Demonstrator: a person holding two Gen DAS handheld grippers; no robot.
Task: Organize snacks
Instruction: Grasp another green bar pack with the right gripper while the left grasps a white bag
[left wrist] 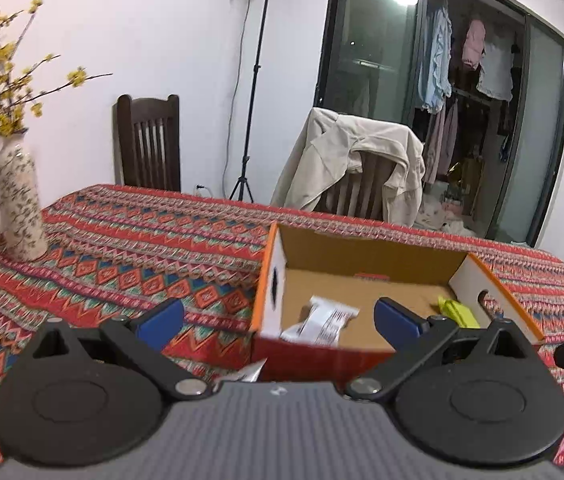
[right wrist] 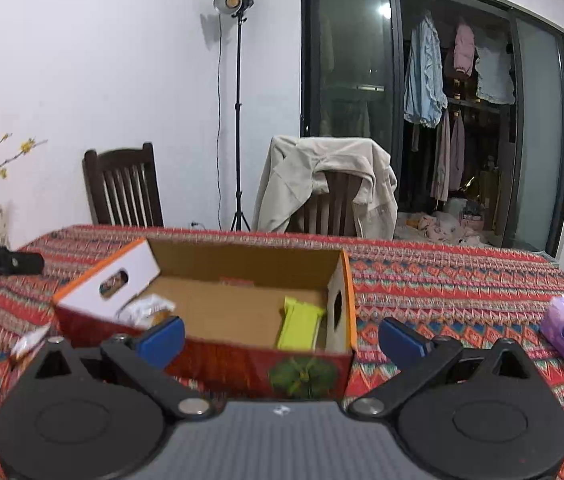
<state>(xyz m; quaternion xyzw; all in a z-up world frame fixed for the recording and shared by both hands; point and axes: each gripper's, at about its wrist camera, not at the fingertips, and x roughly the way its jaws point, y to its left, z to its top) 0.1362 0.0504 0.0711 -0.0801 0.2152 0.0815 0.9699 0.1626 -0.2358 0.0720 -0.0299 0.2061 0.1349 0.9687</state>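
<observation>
Left tool (left wrist: 280,318) before snack box (left wrist: 366,252)

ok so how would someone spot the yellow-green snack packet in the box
Find the open cardboard box with orange-edged white end flaps on the red patterned tablecloth. Inside, the flat yellow-green packet lies by the right-hand end wall; the only other item, a crinkled white wrapper, sits at the opposite end.
</observation>
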